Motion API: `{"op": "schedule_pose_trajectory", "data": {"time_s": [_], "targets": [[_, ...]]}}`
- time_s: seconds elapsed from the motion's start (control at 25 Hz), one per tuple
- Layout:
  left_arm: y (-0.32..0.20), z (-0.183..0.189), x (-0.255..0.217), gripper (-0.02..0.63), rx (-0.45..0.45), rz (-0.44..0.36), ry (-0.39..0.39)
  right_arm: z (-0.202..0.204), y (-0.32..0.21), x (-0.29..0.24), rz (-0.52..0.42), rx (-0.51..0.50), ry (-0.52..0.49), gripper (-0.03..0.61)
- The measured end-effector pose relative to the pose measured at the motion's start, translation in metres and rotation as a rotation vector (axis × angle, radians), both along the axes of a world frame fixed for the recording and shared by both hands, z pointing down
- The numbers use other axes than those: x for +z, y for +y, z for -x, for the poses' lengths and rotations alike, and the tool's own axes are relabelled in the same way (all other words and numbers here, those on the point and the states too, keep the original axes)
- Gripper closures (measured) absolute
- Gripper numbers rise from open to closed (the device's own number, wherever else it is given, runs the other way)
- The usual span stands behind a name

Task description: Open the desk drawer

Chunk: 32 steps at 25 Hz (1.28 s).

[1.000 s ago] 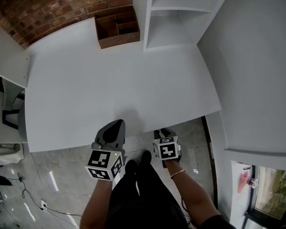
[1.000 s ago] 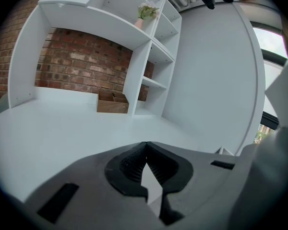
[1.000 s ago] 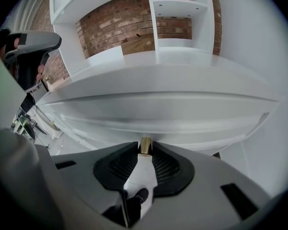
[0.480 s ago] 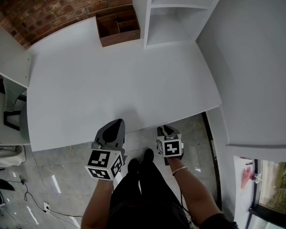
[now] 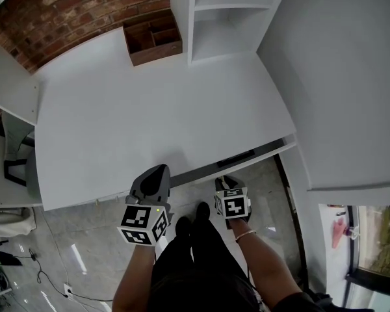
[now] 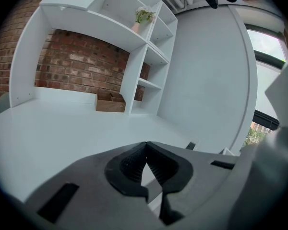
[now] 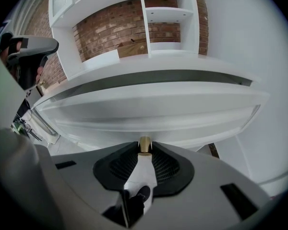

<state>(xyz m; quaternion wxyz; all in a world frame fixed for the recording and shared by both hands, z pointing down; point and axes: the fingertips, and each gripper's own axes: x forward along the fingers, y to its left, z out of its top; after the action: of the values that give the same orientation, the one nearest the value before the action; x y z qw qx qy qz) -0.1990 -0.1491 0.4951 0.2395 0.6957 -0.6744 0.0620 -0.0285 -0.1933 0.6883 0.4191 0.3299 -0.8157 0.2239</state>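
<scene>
The white desk drawer (image 5: 263, 149) stands a little way out from under the desk top (image 5: 149, 122), with a dark gap showing behind its front. In the right gripper view its front panel (image 7: 153, 109) carries a small brass knob (image 7: 145, 144). My right gripper (image 7: 145, 150) is shut on that knob; in the head view it (image 5: 225, 180) sits just below the drawer front. My left gripper (image 5: 158, 169) hovers at the desk's front edge, left of the drawer. Its jaws (image 6: 145, 144) are shut with nothing between them.
A brown wooden organiser (image 5: 153, 39) and a white shelf unit (image 5: 214, 18) stand at the back of the desk against a brick wall. A white wall panel (image 5: 338, 77) bounds the right side. A chair (image 5: 16, 155) and cables (image 5: 45, 278) are at the left; my legs and shoes (image 5: 198, 213) are under the grippers.
The drawer has slid out from under the desk towards me, and a dark gap has opened behind its front. My right gripper came back with the knob; the left stayed by the edge.
</scene>
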Motion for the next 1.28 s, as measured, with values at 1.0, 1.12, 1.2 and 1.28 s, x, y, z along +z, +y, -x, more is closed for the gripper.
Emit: {"op": "schedule_pose_trajectory", "data": {"time_s": [1.0, 1.12, 1.2, 1.28], "targets": [[0.027, -0.035, 0.002, 0.606, 0.112, 0.005, 0.028, -0.064, 0.07, -0.002, -0.009, 0.072, 0.009, 0.492], [0.03, -0.041, 0.004, 0.604, 0.132, 0.008, 0.029, -0.069, 0.076, -0.002, -0.006, 0.085, 0.006, 0.492], [0.031, -0.046, 0.004, 0.606, 0.147, 0.009, 0.028, -0.072, 0.08, -0.002, -0.002, 0.088, 0.005, 0.492], [0.033, -0.051, 0.004, 0.606, 0.159, 0.01, 0.028, -0.075, 0.083, -0.002, 0.001, 0.092, 0.004, 0.492]]}}
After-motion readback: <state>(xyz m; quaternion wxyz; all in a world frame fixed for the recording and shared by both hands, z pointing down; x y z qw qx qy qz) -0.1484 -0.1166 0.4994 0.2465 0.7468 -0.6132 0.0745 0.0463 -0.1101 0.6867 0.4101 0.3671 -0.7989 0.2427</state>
